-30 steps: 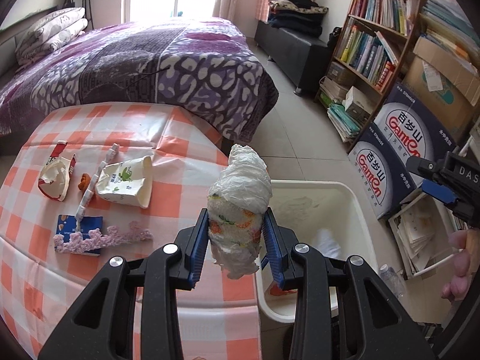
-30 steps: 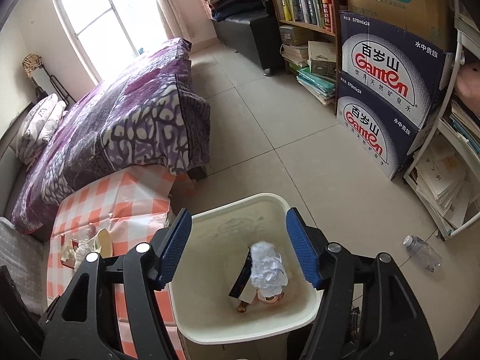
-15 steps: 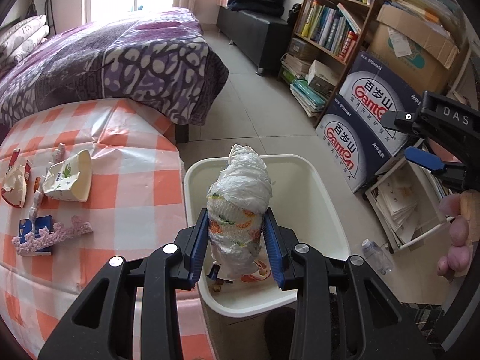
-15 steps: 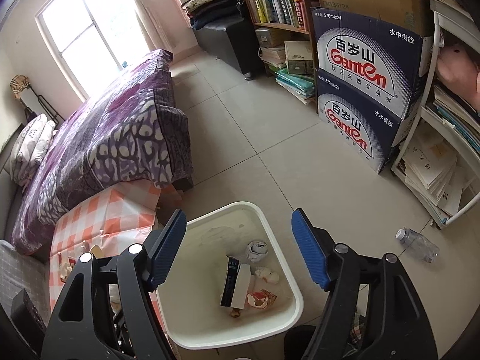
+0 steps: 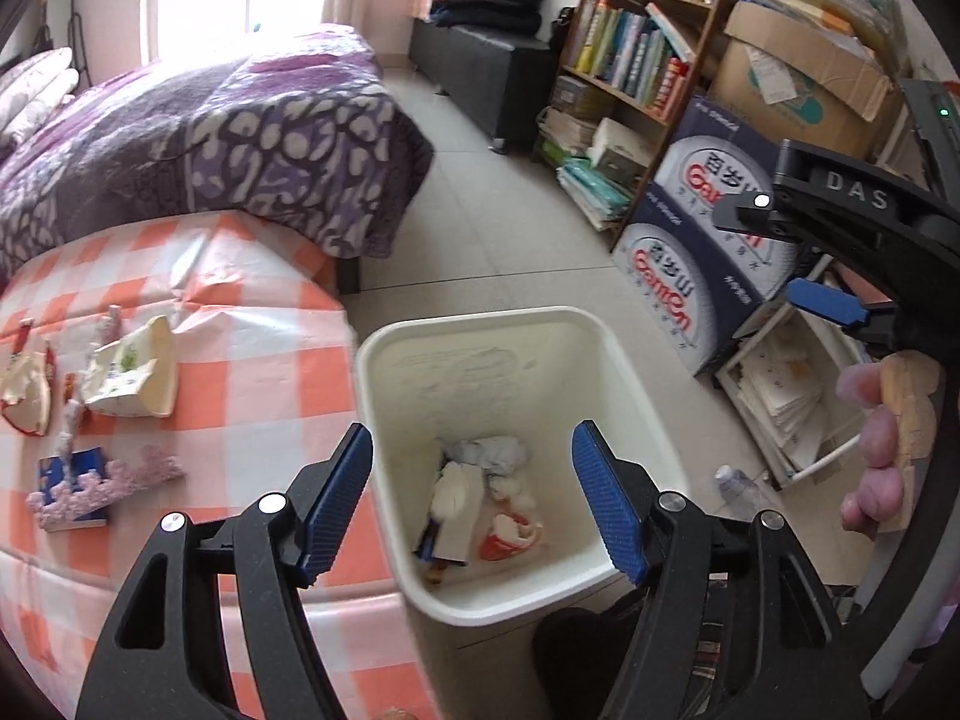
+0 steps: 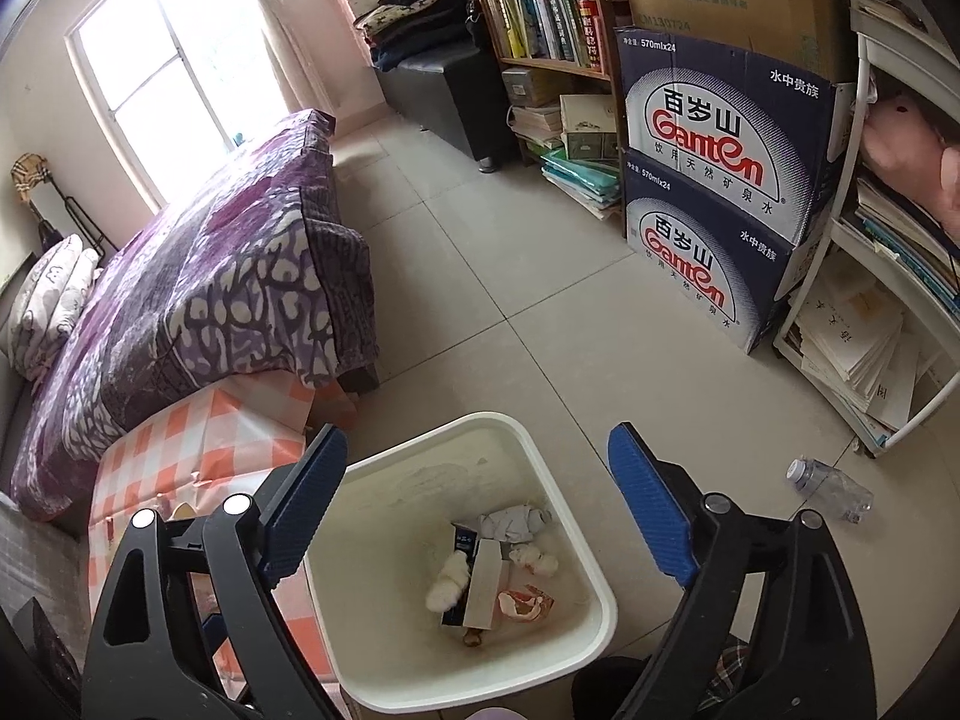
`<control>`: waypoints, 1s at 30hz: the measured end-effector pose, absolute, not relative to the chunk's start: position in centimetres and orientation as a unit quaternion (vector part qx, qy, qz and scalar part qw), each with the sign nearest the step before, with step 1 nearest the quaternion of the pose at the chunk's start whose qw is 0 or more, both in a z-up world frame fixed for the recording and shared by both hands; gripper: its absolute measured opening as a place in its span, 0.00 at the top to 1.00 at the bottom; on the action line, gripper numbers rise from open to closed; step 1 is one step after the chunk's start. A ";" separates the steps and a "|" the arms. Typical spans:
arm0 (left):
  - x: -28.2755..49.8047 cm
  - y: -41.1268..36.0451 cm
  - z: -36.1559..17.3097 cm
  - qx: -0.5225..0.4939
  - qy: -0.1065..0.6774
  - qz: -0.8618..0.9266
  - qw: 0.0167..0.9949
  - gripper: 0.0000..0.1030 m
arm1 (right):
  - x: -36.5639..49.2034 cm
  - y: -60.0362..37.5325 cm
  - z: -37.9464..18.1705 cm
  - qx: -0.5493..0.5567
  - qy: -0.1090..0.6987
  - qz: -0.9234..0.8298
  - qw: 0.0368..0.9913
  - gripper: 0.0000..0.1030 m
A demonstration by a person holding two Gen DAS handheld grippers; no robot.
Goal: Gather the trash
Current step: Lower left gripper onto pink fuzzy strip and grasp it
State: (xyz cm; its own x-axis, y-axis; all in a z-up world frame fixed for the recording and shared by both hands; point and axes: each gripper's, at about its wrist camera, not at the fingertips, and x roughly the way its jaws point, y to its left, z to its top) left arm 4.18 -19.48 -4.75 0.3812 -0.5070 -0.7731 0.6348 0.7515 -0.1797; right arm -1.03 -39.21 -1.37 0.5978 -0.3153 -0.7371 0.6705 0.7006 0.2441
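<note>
My left gripper [image 5: 474, 498] is open and empty above the white trash bin [image 5: 384, 360], which stands on the floor beside the table. The crumpled white wrapper [image 5: 453, 489] lies in the bin with other trash [image 5: 510, 531]. My right gripper [image 6: 477, 504] is open and empty, held above the same bin [image 6: 594, 588]; it also shows at the right of the left wrist view [image 5: 798, 258]. On the orange checked tablecloth [image 5: 258, 396] remain a paper cup [image 5: 135, 369], a torn red-and-white packet [image 5: 24, 384], a blue box with pink lace [image 5: 78, 483].
A bed with a purple quilt [image 5: 210, 132] stands behind the table. Stacked Ganten water cartons [image 6: 720, 180], a bookshelf [image 5: 630, 54] and a white rack of papers [image 6: 870, 330] line the right. A plastic bottle [image 6: 831, 489] lies on the tiled floor.
My left gripper carried the wrapper from over the table to over the bin, then opened; the wrapper dropped into the bin. My right gripper rose slightly.
</note>
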 end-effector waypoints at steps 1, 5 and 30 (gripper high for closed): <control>4.5 -19.0 -4.7 0.077 0.437 -0.337 0.830 0.34 | -0.8 -38.9 -1.4 0.259 0.345 -0.286 0.856 0.16; 5.7 -16.9 -5.0 0.099 0.441 -0.301 0.840 0.34 | 0.2 -37.8 -1.5 0.259 0.351 -0.275 0.857 0.13; 14.8 -6.9 -14.9 0.326 0.513 -0.127 0.784 0.70 | 7.0 -30.0 -4.8 0.245 0.429 -0.204 0.845 0.09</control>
State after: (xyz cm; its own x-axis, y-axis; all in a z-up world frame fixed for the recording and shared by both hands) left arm 14.84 -6.91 -14.90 0.4414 0.1356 -0.8870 0.5342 0.7545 0.3813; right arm 7.04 -30.00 -4.80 0.5481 -0.1345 -0.8255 0.5554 0.7966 0.2389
